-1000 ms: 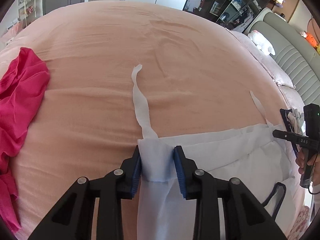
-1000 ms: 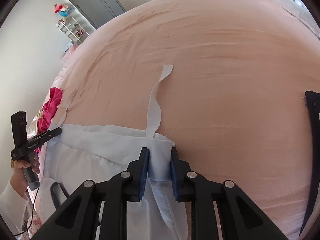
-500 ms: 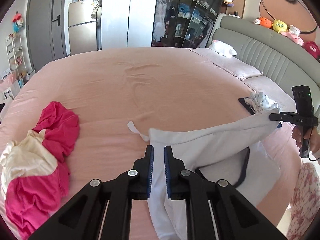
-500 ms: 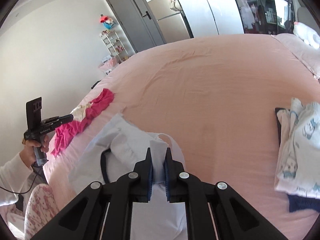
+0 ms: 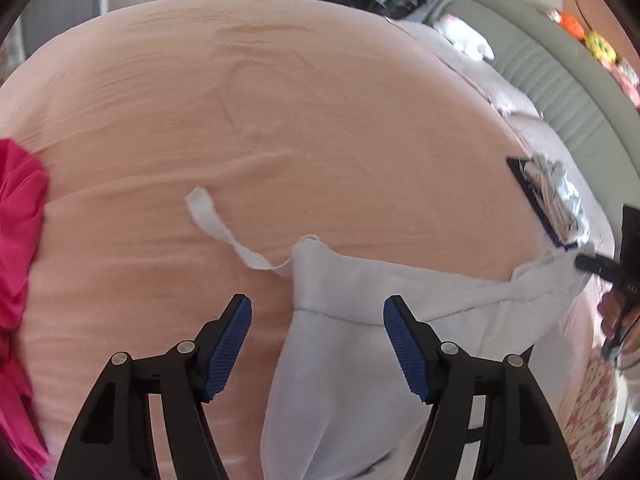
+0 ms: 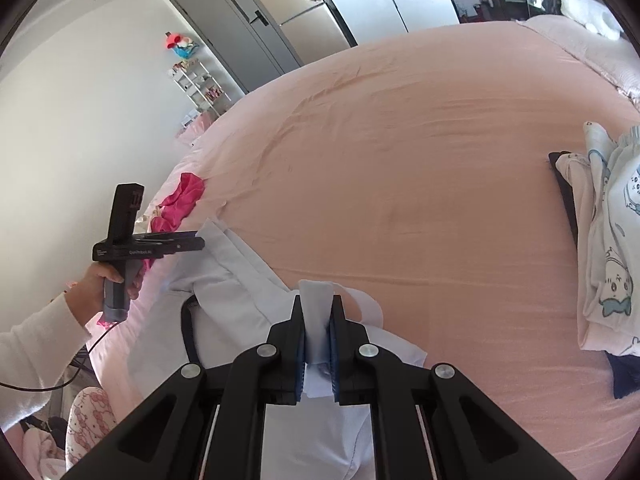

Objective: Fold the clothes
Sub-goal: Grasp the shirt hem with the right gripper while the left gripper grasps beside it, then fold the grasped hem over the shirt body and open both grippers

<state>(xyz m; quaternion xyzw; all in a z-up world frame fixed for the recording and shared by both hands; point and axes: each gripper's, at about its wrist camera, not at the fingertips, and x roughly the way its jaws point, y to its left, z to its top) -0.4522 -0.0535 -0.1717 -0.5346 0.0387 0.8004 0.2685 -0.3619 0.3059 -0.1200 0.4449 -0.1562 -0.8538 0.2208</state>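
A pale white-blue garment (image 5: 380, 320) with long ties lies partly on the pink bed (image 5: 320, 120). My left gripper (image 5: 318, 346) is open, its blue pads (image 5: 230, 344) wide apart on either side of the garment's near corner, not touching it. One tie (image 5: 212, 220) curls on the sheet ahead. My right gripper (image 6: 317, 320) is shut on the garment's other corner (image 6: 316, 300), held a little above the bed. It shows at the right edge of the left wrist view as the right gripper (image 5: 588, 266). The left gripper (image 6: 192, 242) shows beside the garment's far corner.
A bright pink garment (image 5: 16, 248) lies crumpled at the bed's left edge. A folded stack of printed clothes (image 6: 608, 240) sits on the right of the bed. A grey padded headboard (image 5: 560, 80) stands beyond. A hand and white sleeve (image 6: 48, 340) hold the left gripper.
The left gripper has opened and let go of its corner. The garment, lifted in the air half a second ago, has come down onto the bed. The right gripper still holds its corner.
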